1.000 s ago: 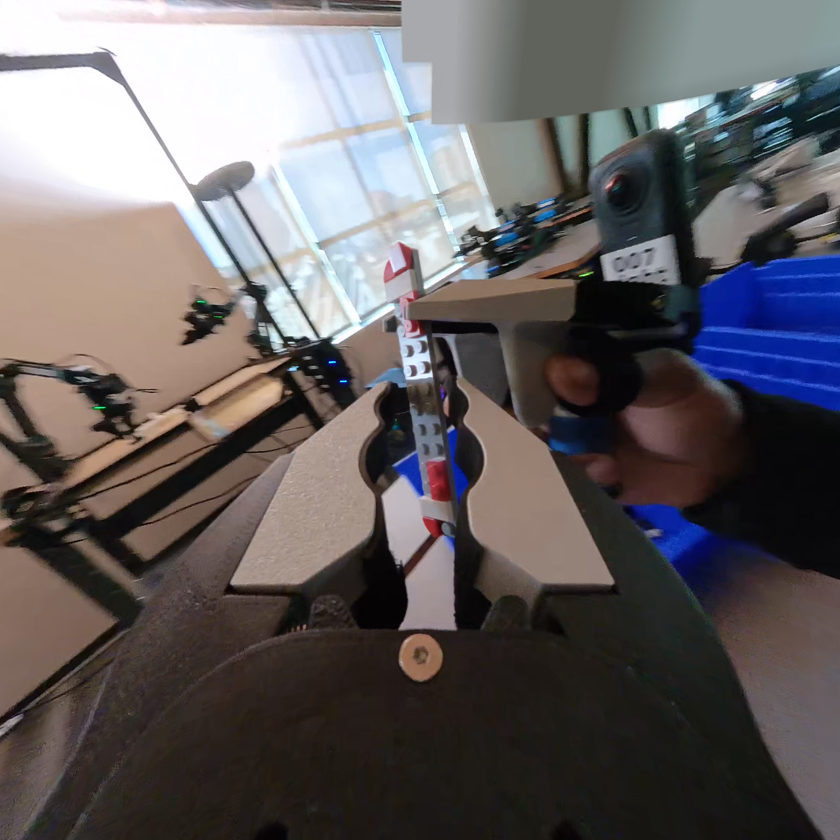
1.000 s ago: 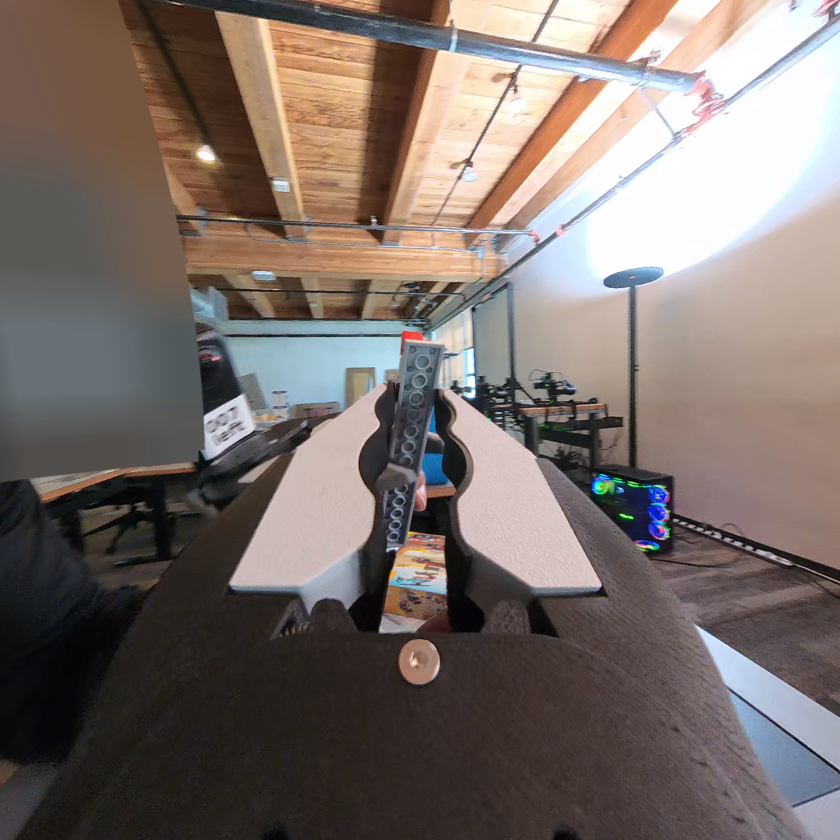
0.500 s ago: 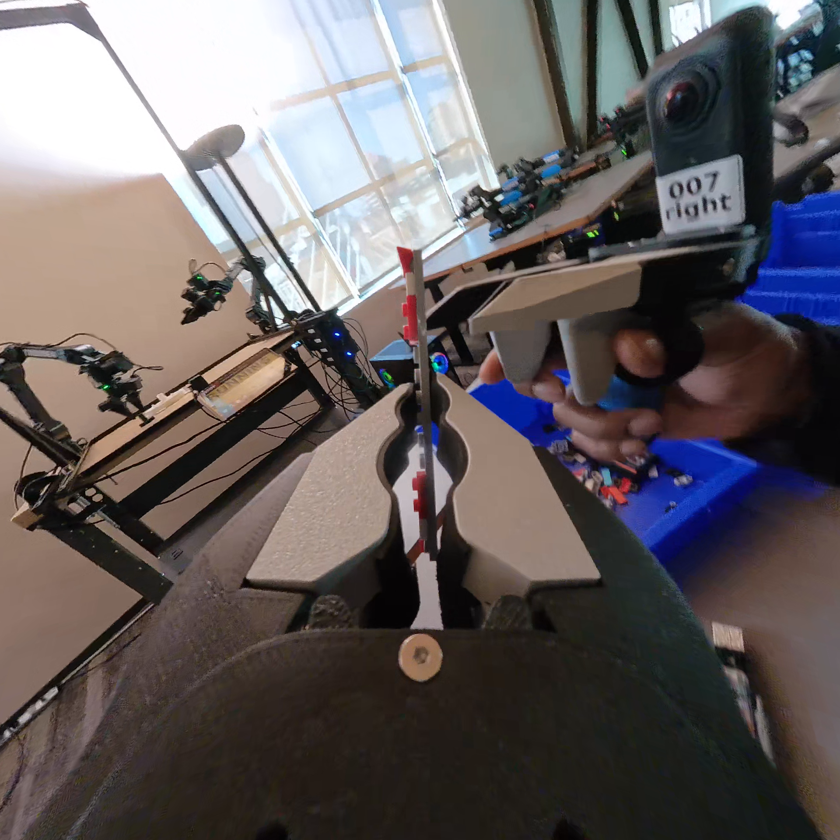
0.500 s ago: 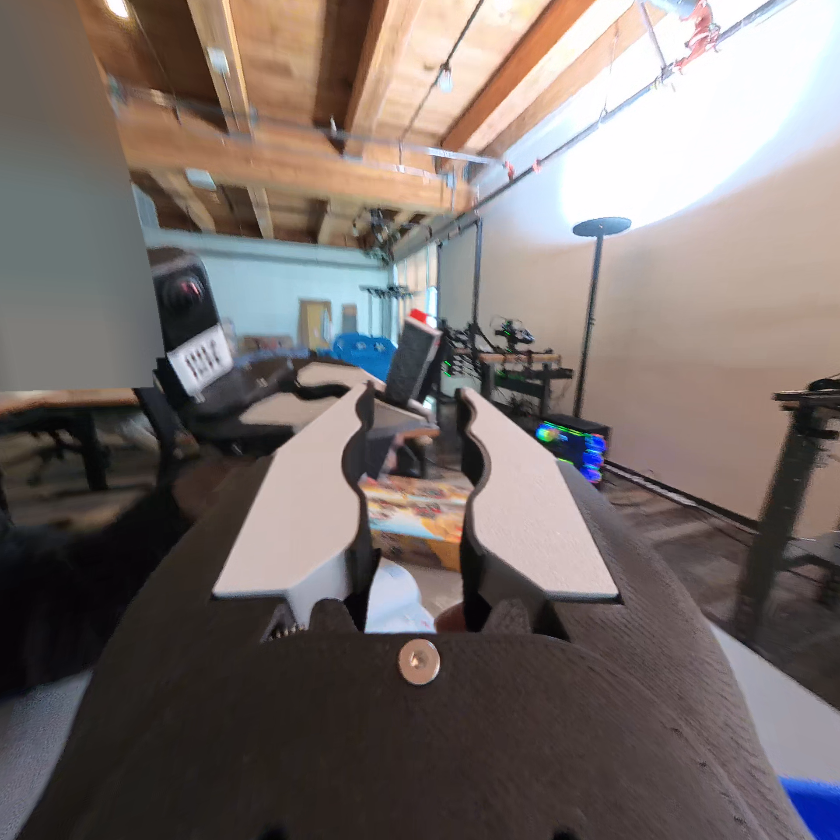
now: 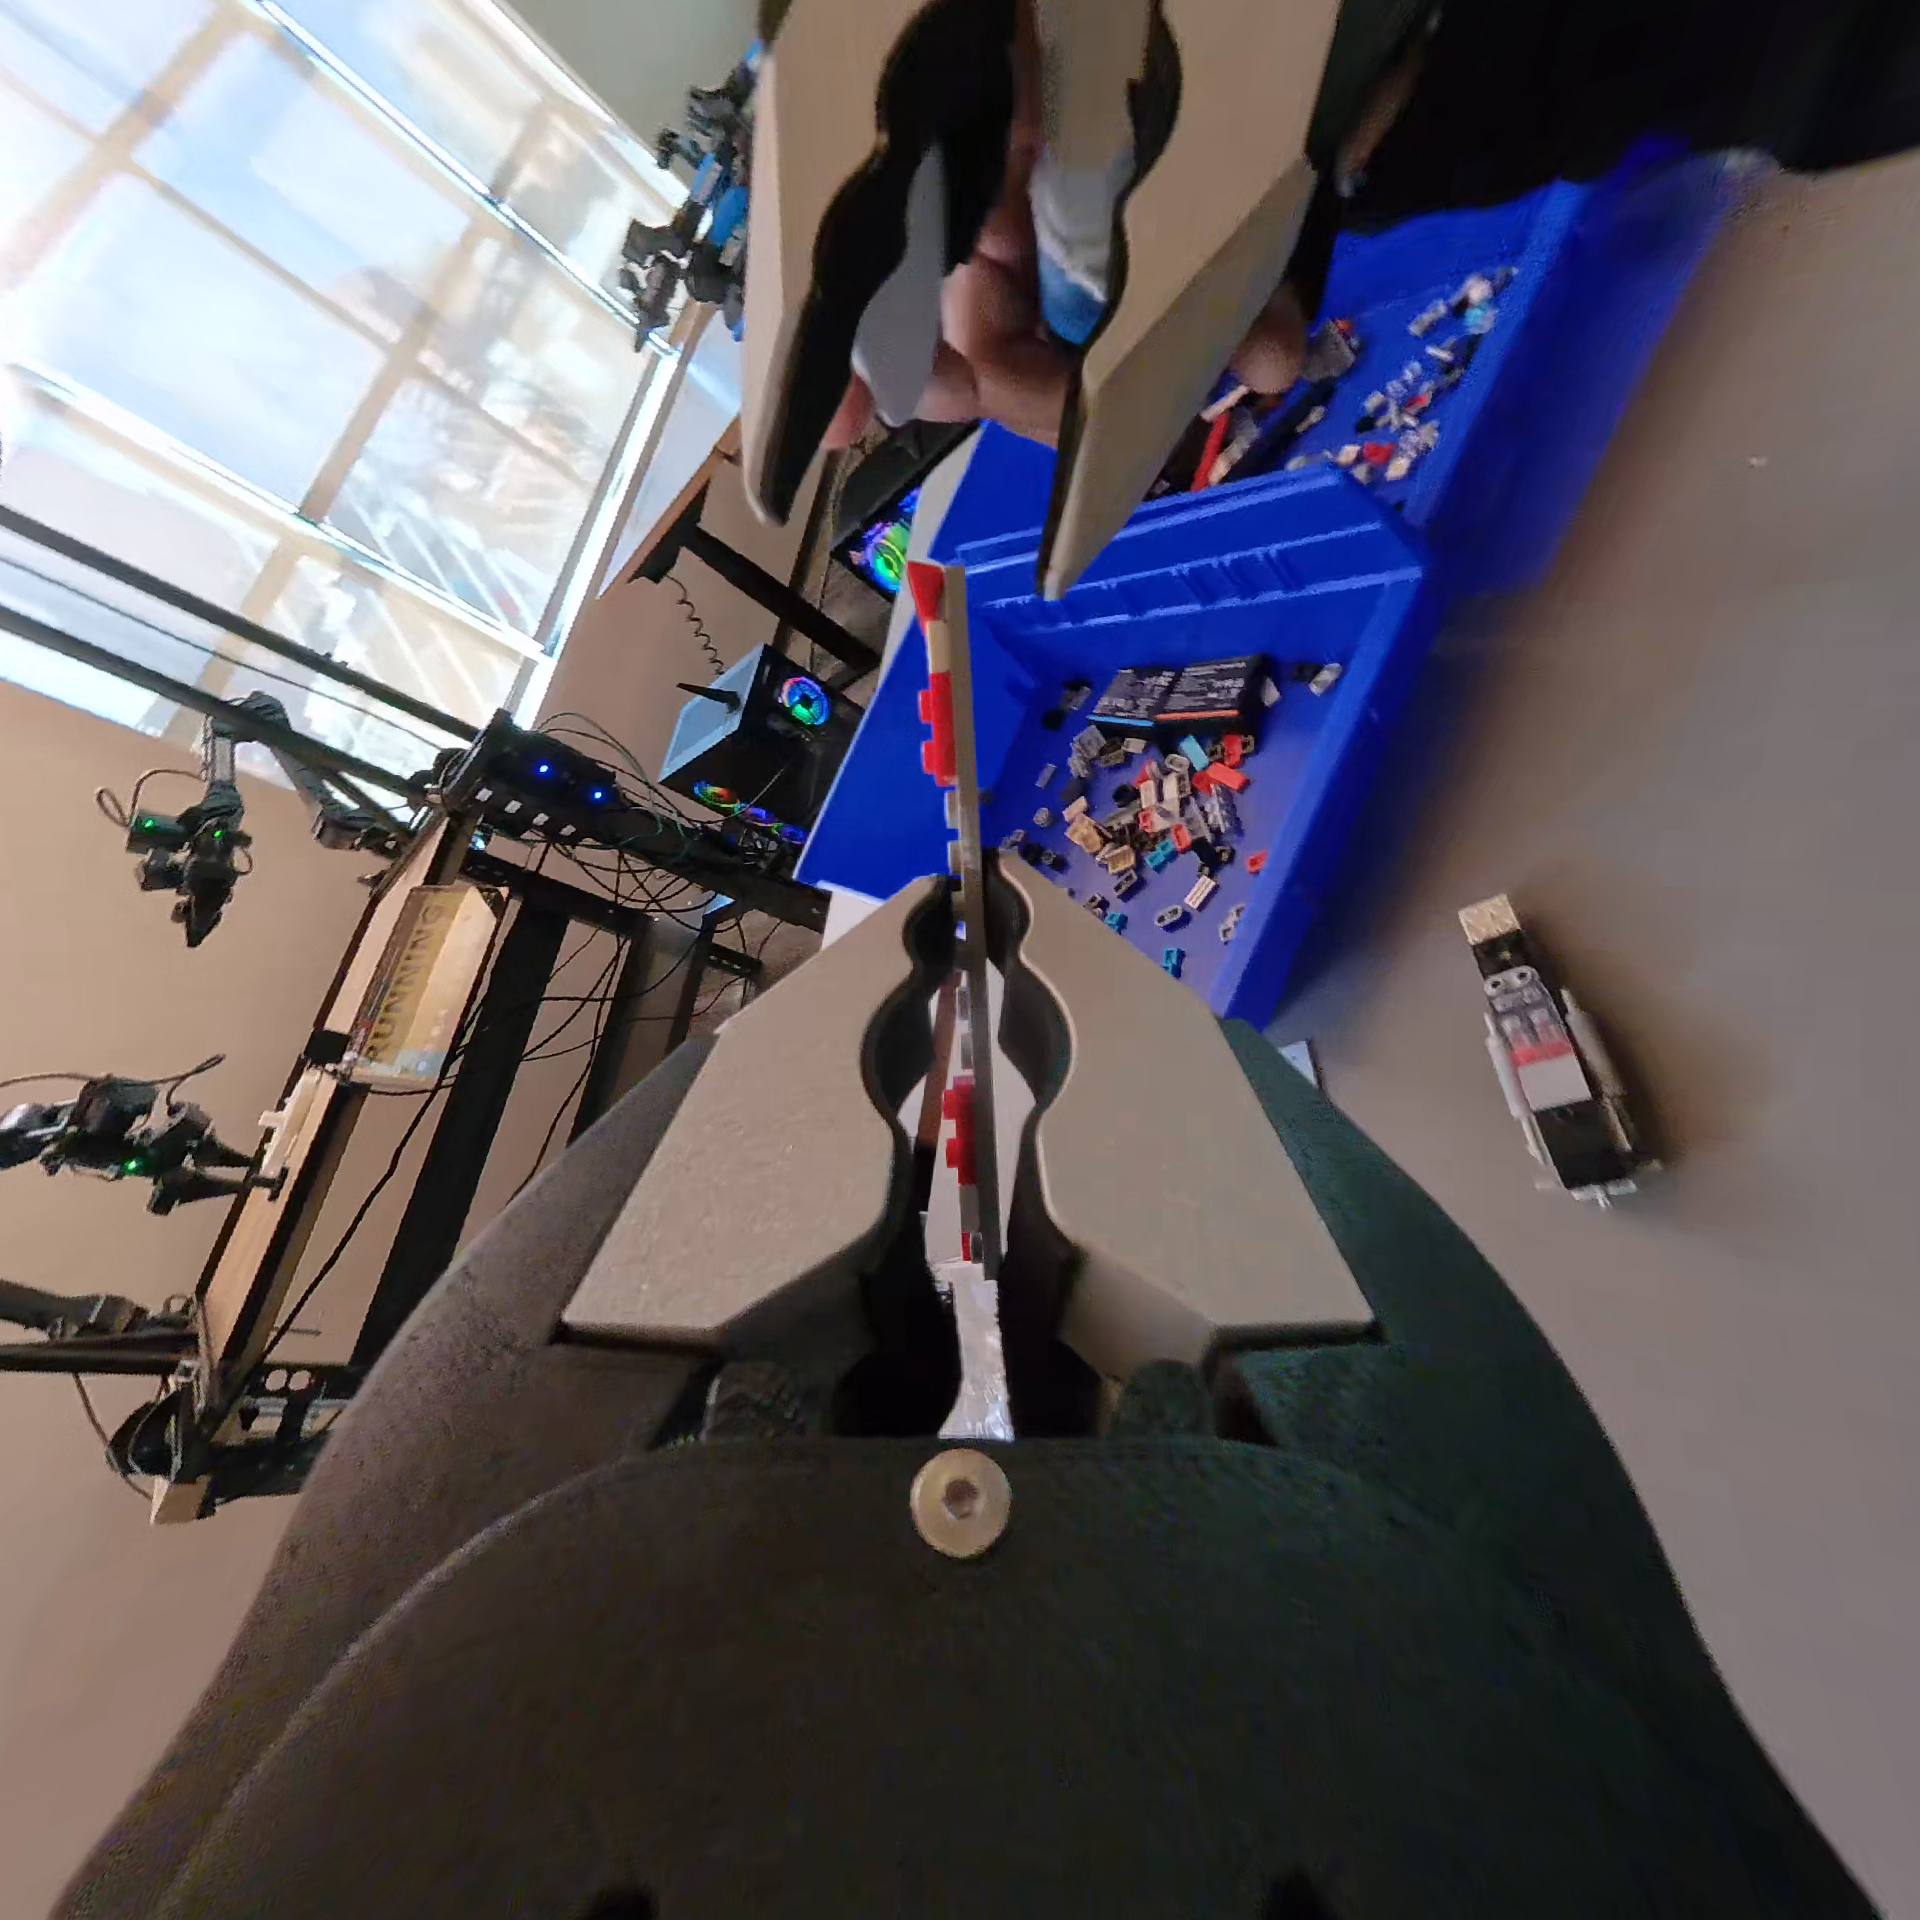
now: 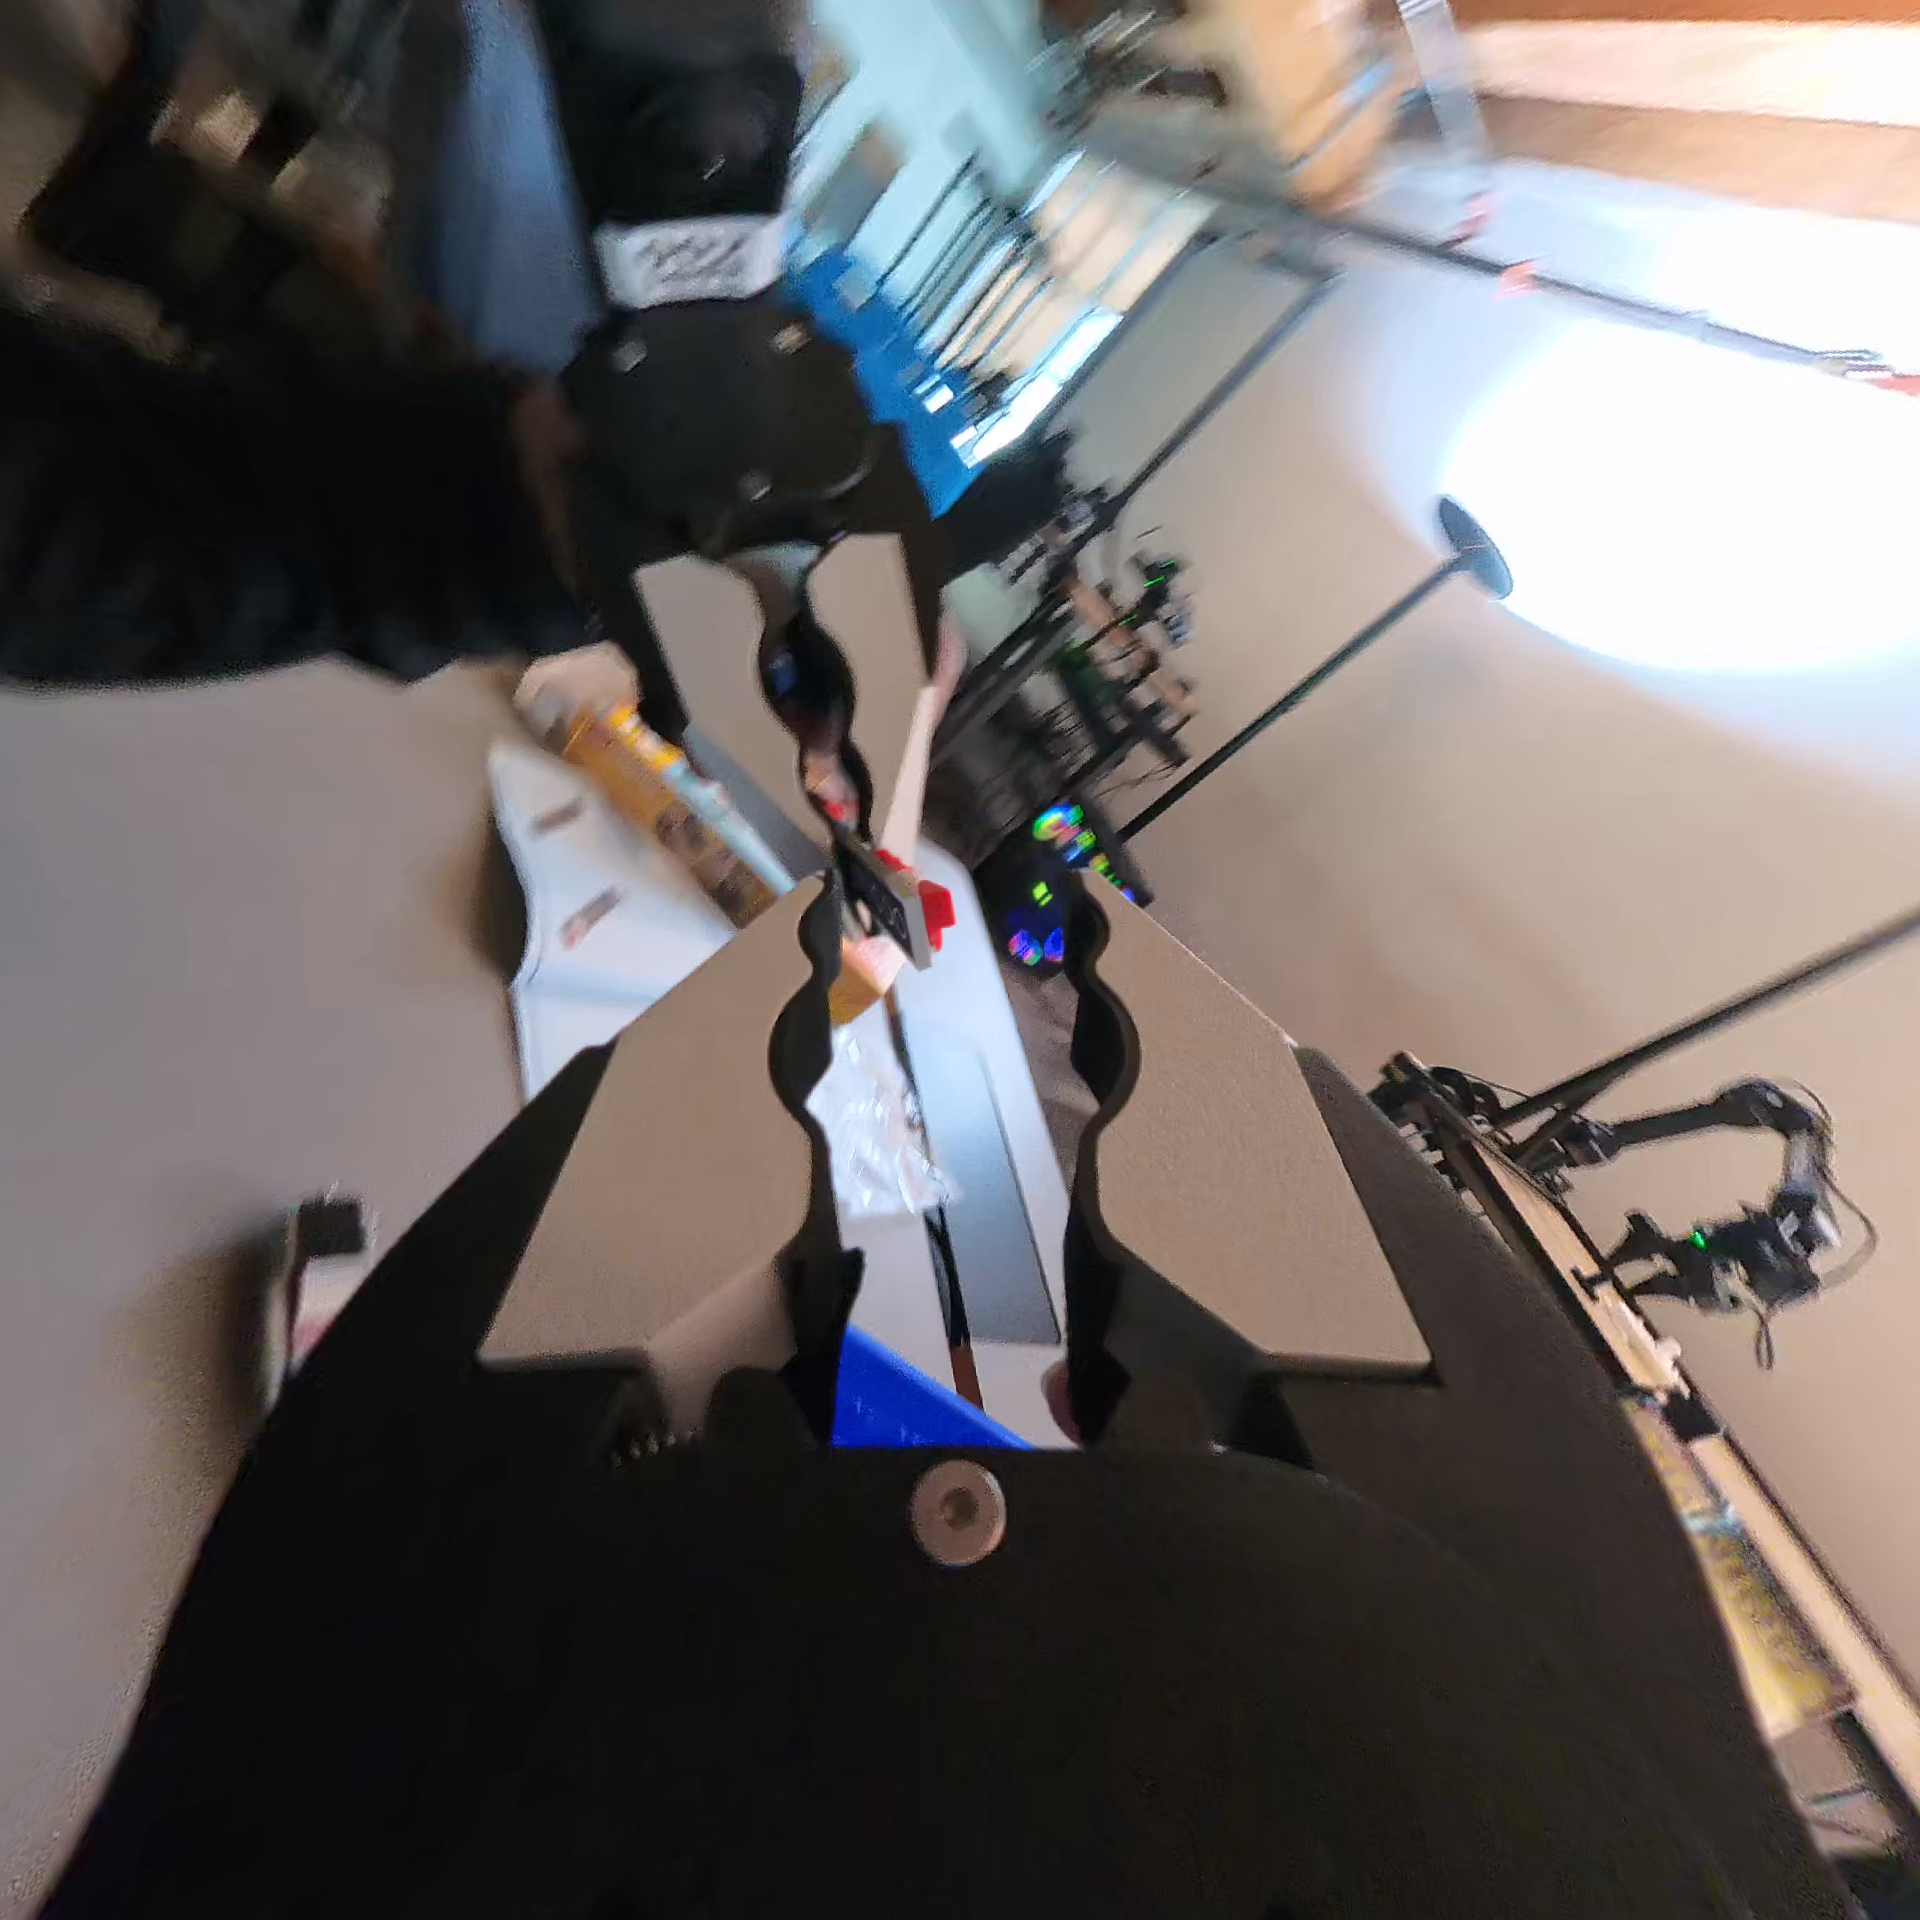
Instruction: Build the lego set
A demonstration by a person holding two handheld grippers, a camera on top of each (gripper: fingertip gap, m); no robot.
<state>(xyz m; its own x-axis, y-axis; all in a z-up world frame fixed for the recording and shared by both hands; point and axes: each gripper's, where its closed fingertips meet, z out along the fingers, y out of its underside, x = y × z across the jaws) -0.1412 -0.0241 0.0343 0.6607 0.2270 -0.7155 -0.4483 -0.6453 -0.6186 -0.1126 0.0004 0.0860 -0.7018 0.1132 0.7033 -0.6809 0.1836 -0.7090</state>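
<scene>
My left gripper (image 5: 966, 899) is shut on a long grey lego plate (image 5: 961, 748) with red and white pieces on it, seen edge-on and sticking out past the fingertips. My right gripper (image 5: 914, 540) faces it from above in the left wrist view, open and empty, its tips just off the plate's far end. In the right wrist view my right gripper (image 6: 951, 894) is open, the plate's end (image 6: 899, 914) sits by its left fingertip, and the left gripper (image 6: 821, 665) shows behind. That view is blurred.
A blue bin (image 5: 1340, 623) with several loose lego pieces stands on the grey table (image 5: 1662, 727). A small built lego piece (image 5: 1548, 1060) lies to its right. A yellow box (image 6: 644, 764), a white sheet (image 6: 582, 914) and a clear bag (image 6: 873, 1132) lie on the table. Left tips to right tips: about 6 cm.
My right gripper let go of the plate, opened wide and swung round to face the plate's far end. Both views have rolled sideways. My left gripper keeps hold of the plate.
</scene>
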